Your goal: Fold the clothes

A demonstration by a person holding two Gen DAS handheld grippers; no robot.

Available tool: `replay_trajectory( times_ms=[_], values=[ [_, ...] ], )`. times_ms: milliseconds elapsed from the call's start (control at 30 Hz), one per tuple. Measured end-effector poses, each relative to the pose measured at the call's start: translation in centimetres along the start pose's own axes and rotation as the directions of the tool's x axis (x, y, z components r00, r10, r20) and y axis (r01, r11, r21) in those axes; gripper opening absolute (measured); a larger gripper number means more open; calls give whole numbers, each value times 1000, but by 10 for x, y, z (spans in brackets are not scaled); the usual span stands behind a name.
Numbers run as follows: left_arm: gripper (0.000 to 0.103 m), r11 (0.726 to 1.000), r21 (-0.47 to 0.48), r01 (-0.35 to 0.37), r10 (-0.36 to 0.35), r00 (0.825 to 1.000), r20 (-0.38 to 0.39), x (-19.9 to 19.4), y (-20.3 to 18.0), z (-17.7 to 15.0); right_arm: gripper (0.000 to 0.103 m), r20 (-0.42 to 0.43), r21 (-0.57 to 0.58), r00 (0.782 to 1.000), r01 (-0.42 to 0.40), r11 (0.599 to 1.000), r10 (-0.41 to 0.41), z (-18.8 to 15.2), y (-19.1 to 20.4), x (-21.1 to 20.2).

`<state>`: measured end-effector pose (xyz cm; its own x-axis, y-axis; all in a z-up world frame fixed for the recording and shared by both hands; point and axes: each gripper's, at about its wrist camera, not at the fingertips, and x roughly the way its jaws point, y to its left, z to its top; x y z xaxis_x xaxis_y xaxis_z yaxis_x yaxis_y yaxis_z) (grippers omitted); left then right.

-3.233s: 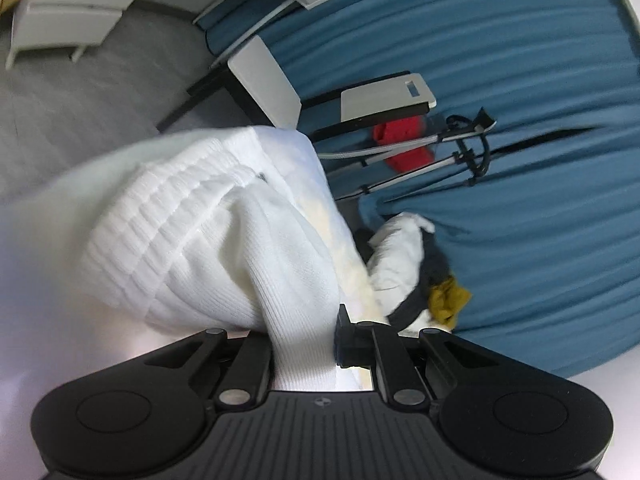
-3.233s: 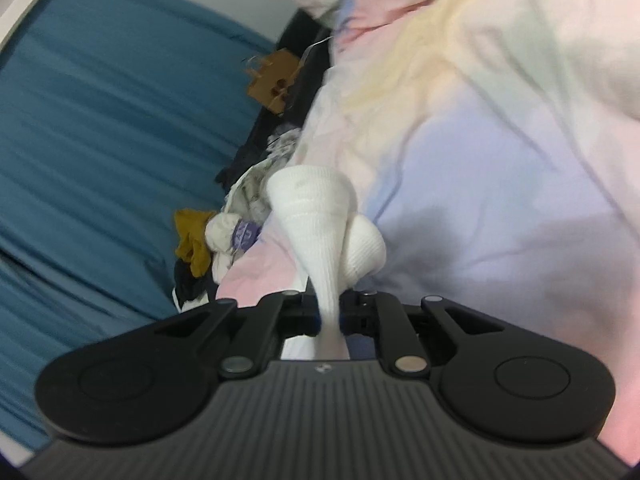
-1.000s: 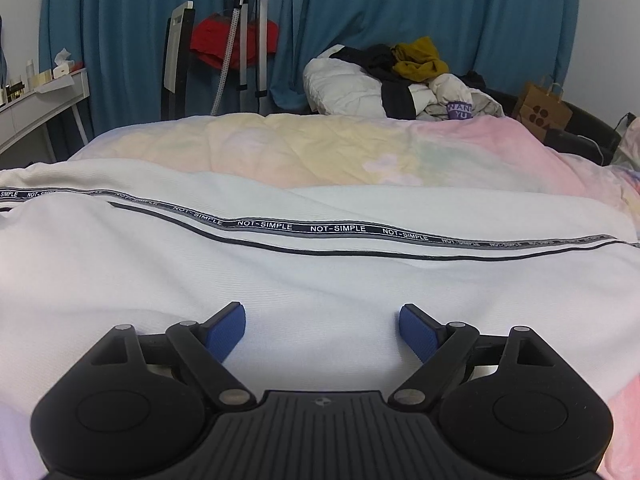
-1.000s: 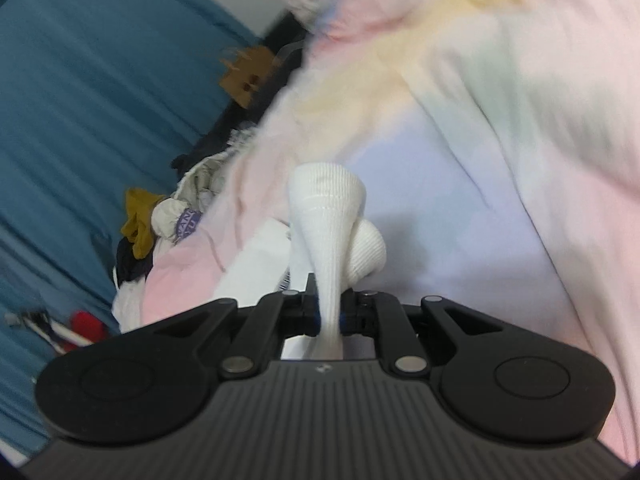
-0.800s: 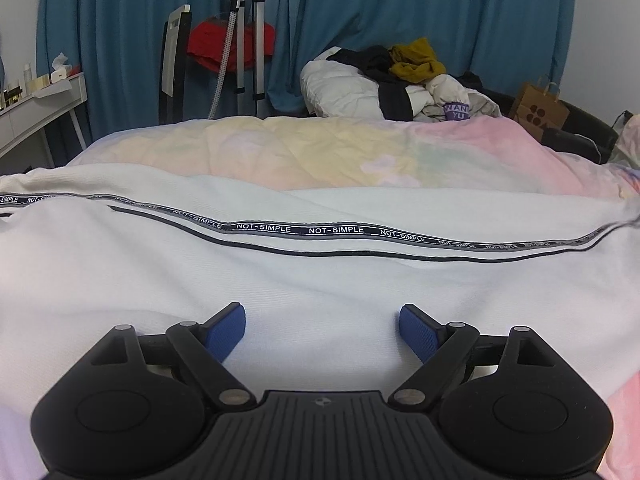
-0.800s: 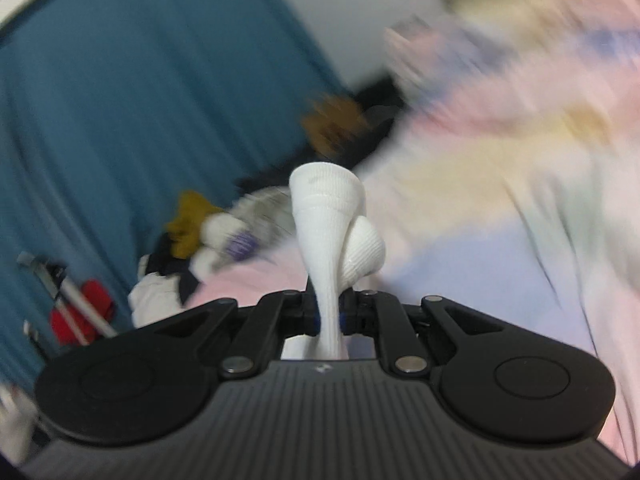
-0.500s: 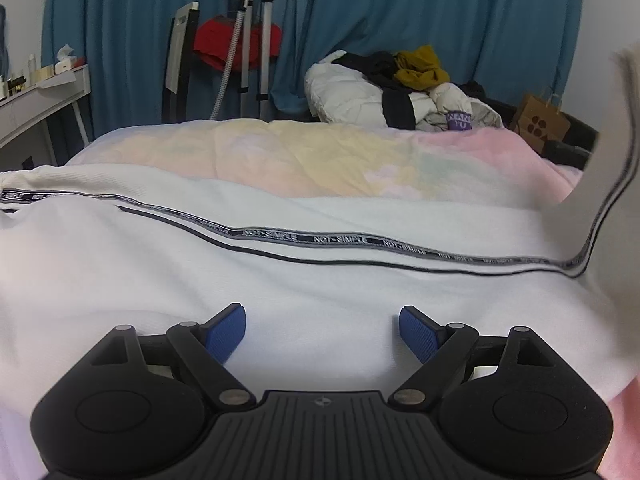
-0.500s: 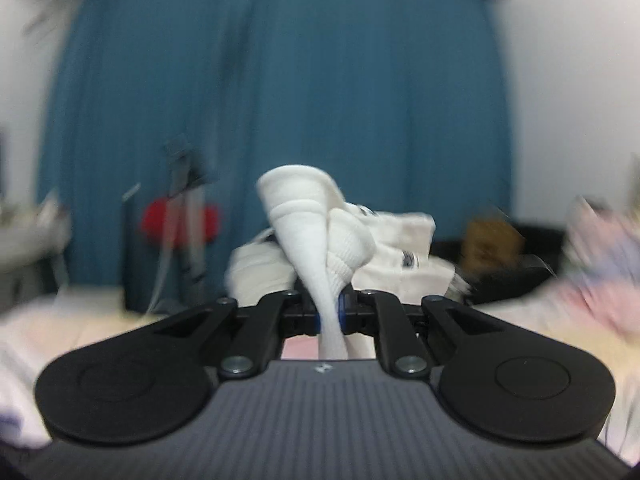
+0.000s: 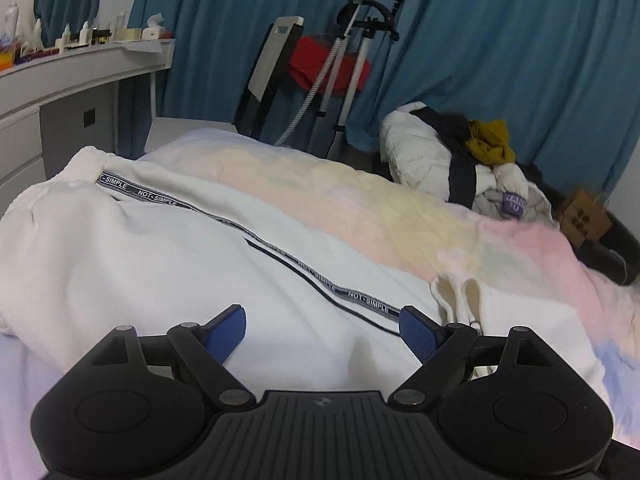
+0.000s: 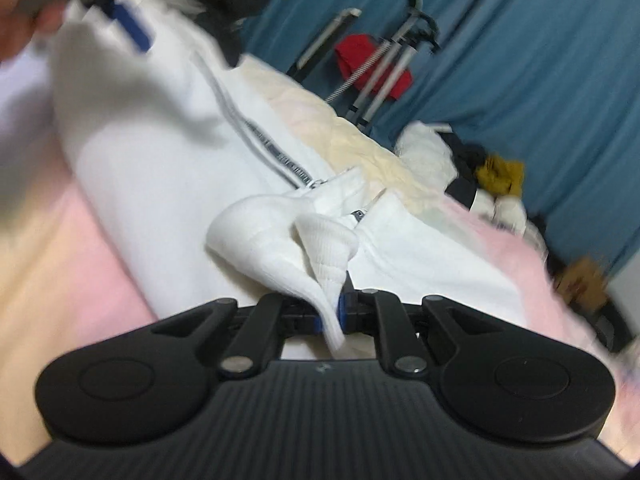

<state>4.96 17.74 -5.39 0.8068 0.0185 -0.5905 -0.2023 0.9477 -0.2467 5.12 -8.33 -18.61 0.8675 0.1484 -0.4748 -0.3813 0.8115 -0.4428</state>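
A white garment (image 9: 160,264) with a black "NOT-SIMPLE" tape stripe lies spread on the pastel bedspread (image 9: 400,208). One ribbed cuff (image 9: 90,160) rests at its far left end, and a drawstring loop (image 9: 456,292) shows at its right. My left gripper (image 9: 322,332) hovers open just above the cloth, with nothing between its blue pads (image 9: 228,332). My right gripper (image 10: 332,312) is shut on the garment's other ribbed cuff (image 10: 316,248), held over the white body (image 10: 160,160). The left gripper (image 10: 132,28) shows blurred at the top left of the right wrist view.
A pile of clothes (image 9: 460,152) sits at the bed's far end. Behind the bed are a garment steamer stand with a red item (image 9: 332,64), blue curtains and a paper bag (image 9: 584,216). A white desk (image 9: 80,76) stands to the left.
My right gripper has swung round with the cuff and brought it over the laid-out garment. My left gripper let go of its cuff earlier, stays open, and has turned left.
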Motion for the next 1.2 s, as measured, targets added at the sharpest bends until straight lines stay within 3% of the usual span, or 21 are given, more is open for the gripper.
replay_trajectory(
  times_ms=[133, 233, 400, 500, 567, 700, 800, 967, 1200],
  values=[
    [86, 1000, 3, 12, -12, 1000, 7, -3, -1, 3, 12, 6, 101, 1000, -11, 995, 10, 13, -10, -4],
    [86, 999, 9, 33, -33, 999, 11, -6, -3, 4, 12, -3, 126, 1000, -24, 992, 24, 20, 5, -1],
    [86, 999, 23, 49, -49, 999, 10, -8, -6, 4, 12, 18, 33, 1000, -6, 999, 5, 18, 26, 1],
    [86, 998, 19, 59, -60, 998, 13, -11, -5, 5, 12, 64, 66, 998, -1, 998, -3, 29, 19, -13],
    [86, 998, 17, 65, -65, 998, 18, -13, -5, 6, 12, 96, 71, 995, -25, 997, 18, 34, 17, -19],
    [86, 998, 26, 58, -58, 998, 15, -16, -7, 5, 12, 47, 70, 995, -88, 994, 85, 23, 28, -4],
    [86, 998, 46, 33, -33, 999, 2, -22, -5, 2, 13, 62, 31, 995, -83, 996, 81, 17, 36, -1],
    [90, 999, 32, -23, 23, 1000, -16, -47, 14, 0, 14, 82, 141, 989, -133, 981, 122, 26, 16, -4],
    [91, 990, -17, -136, 135, 988, -70, -73, 49, 3, 21, 76, 170, 976, -216, 961, 206, 25, 4, -6]
  ],
)
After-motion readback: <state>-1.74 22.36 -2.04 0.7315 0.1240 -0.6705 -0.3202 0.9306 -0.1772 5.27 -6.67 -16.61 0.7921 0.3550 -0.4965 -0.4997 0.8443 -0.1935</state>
